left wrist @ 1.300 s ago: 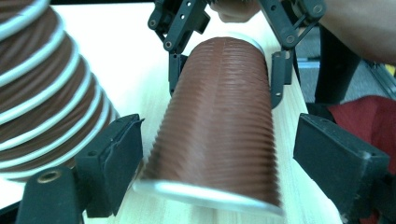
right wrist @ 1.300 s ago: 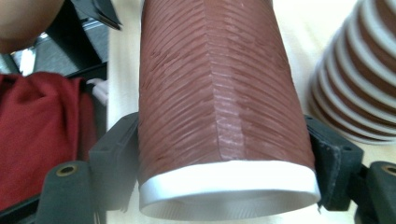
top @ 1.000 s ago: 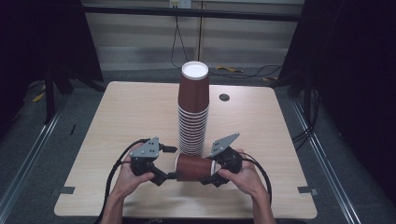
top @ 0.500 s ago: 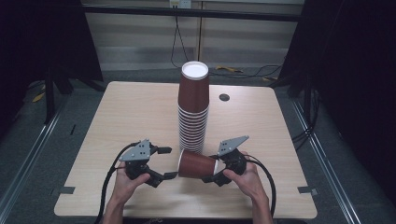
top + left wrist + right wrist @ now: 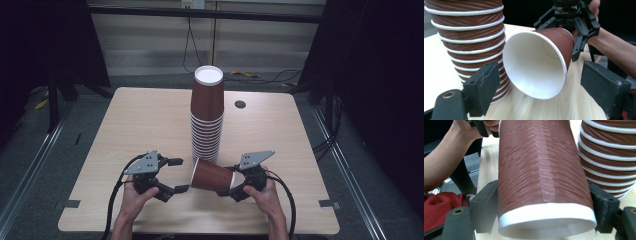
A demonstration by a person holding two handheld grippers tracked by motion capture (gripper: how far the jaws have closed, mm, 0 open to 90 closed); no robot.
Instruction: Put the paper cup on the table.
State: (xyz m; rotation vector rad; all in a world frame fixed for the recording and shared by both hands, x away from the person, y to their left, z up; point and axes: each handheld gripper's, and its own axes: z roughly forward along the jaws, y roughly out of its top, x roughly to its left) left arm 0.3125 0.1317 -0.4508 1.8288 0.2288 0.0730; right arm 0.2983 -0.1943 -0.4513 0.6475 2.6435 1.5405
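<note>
A tall stack of brown ribbed paper cups (image 5: 207,117) stands upside down in the middle of the wooden table (image 5: 140,125). One single brown cup (image 5: 212,175) lies on its side just in front of the stack, and my right gripper (image 5: 235,185) is shut on its base end. In the right gripper view the cup (image 5: 541,170) sits squeezed between both jaws. Its white mouth (image 5: 536,65) faces my left gripper (image 5: 178,175), which stands open a little to the left of it and touches nothing. The stack (image 5: 469,37) rises beside the left jaw.
A small dark round hole (image 5: 240,104) sits in the table behind the stack. Dark frame posts and cables stand around the table's far side. A red cloth (image 5: 439,207) lies low at the left of the right gripper view.
My left gripper has drawn back to the left, away from the cup's mouth, and its jaws now stand apart. The right gripper still holds the cup, now shifted slightly right.
</note>
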